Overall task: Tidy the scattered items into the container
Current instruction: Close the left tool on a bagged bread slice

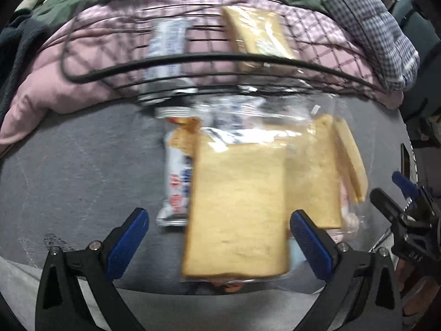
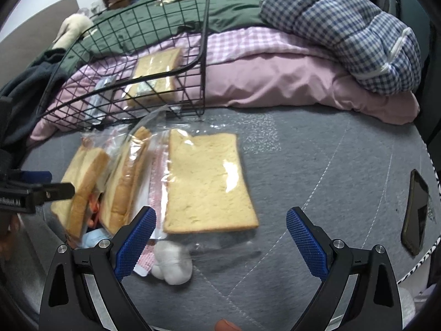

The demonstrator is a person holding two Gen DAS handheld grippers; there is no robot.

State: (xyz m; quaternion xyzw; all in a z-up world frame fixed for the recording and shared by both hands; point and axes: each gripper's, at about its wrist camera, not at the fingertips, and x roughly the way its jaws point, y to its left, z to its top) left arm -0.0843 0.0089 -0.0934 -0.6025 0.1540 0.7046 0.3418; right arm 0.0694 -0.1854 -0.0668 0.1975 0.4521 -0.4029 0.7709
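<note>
A black wire basket stands at the back of the grey bed sheet and holds a bagged bread slice and a white-blue wrapper. In front of it lie bagged bread slices: one between the fingers of my open left gripper, others beside it, and a white-blue snack packet. My open right gripper hovers just before a flat bagged slice. Bread packs stand to its left. The left gripper's finger shows there.
A pink quilt, a blue checked quilt and a green blanket pile up behind the basket. A black phone lies at the right on the sheet. A white soft lump lies near my right gripper's left finger.
</note>
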